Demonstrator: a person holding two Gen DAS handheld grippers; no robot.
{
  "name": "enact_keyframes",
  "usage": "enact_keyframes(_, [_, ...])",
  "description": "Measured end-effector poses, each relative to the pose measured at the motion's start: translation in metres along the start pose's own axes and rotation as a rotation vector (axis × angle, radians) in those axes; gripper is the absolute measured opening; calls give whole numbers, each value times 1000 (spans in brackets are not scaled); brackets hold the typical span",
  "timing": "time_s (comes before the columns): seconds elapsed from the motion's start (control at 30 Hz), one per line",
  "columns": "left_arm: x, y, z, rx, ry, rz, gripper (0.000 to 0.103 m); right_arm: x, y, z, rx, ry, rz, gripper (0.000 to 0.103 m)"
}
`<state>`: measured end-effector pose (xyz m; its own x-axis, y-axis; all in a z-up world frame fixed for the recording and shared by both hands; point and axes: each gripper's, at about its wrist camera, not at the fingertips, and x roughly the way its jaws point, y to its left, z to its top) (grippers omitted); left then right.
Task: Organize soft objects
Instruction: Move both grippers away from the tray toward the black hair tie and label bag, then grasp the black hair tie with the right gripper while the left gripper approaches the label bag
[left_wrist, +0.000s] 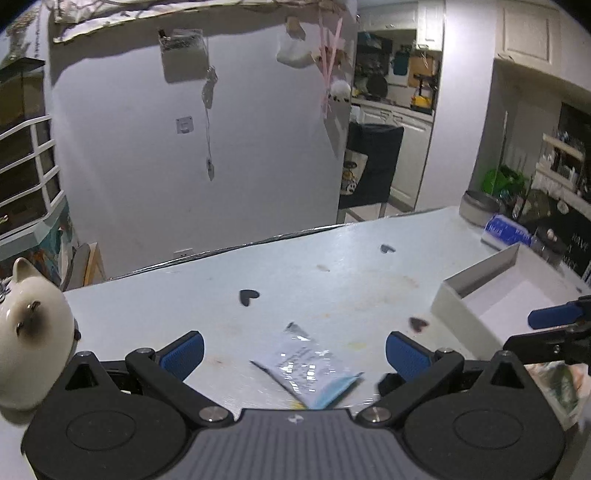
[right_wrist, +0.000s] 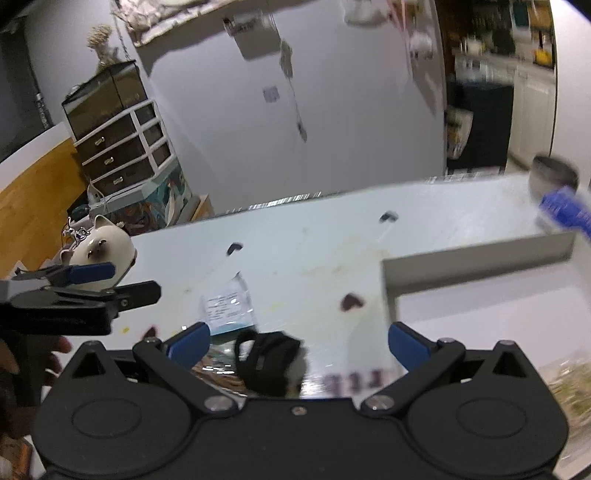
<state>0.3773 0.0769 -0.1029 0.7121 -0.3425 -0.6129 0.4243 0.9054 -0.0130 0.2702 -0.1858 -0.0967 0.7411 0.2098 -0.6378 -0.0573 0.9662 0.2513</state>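
Both of your claws are released and hold nothing. The left claw brackets the flat plastic packet lying on the surface, ready for pickup. The right claw hovers above a dark soft item, beside the white box, the likely drop point.

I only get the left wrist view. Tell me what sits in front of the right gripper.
Observer: A black soft thing, perhaps a pouch, lies between the open fingers of the right gripper; neither finger touches it.
Operator: Report where the packet lies from there.
Observer: The packet lies just beyond the pouch, a little to its left.
Operator: Give me the box's near edge.
Observer: The box has dark printed characters on its near edge, too blurred to read.
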Motion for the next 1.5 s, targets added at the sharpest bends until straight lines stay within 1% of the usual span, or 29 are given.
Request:
enact_keyframes(0.13, [17, 13, -1, 51, 13, 11, 103, 33, 9, 3, 89, 83, 38, 103])
enact_keyframes(0.23, [27, 22, -2, 59, 29, 11, 103, 63, 14, 4, 166, 150, 51, 103])
enact_keyframes(0.4, [39, 27, -5, 87, 48, -14, 103, 106, 29, -2, 213, 223, 10, 102])
enact_keyframes(0.5, [47, 24, -7, 132, 59, -41, 103, 122, 38, -7, 197, 243, -19, 92])
enact_keyframes(0.53, [51, 22, -8, 156, 62, -54, 103, 125, 40, -8, 183, 243, -31, 86])
enact_keyframes(0.57, [54, 20, -9, 188, 66, -70, 103, 127, 42, -9, 167, 245, -40, 82])
enact_keyframes(0.63, [61, 16, -11, 235, 75, -97, 103, 129, 45, -11, 135, 247, -56, 70])
enact_keyframes(0.67, [65, 14, -11, 255, 83, -114, 103, 130, 46, -11, 120, 250, -63, 68])
enact_keyframes(0.7, [69, 14, -11, 269, 91, -127, 103, 129, 48, -12, 100, 248, -67, 61])
enact_keyframes(0.73, [74, 13, -11, 281, 101, -143, 103, 127, 49, -12, 83, 242, -67, 54])
enact_keyframes(0.77, [78, 12, -12, 290, 111, -158, 103, 126, 51, -13, 63, 236, -69, 52])
enact_keyframes(0.83, [89, 12, -11, 310, 140, -191, 103, 123, 52, -12, 40, 238, -73, 40])
enact_keyframes(0.9, [99, 12, -12, 330, 166, -212, 103, 121, 50, -11, 30, 245, -62, 32])
enact_keyframes(1.07, [122, 9, -9, 396, 212, -256, 103, 113, 40, -7, 42, 257, -36, 19])
enact_keyframes(1.1, [126, 8, -8, 412, 219, -264, 103, 111, 37, -6, 48, 258, -32, 9])
enact_keyframes(1.2, [138, 7, -6, 434, 251, -289, 103, 107, 29, -6, 56, 262, -29, 9])
enact_keyframes(1.3, [147, 8, -5, 417, 296, -321, 103, 104, 20, -6, 78, 266, -31, 8])
enact_keyframes(1.37, [146, 7, -6, 400, 320, -356, 103, 103, 17, -7, 87, 271, -34, 7])
enact_keyframes(1.47, [141, 2, -9, 417, 340, -390, 103, 102, 13, -8, 97, 276, -33, 7])
enact_keyframes(1.5, [139, 0, -11, 423, 345, -399, 103, 101, 13, -9, 99, 278, -32, 10])
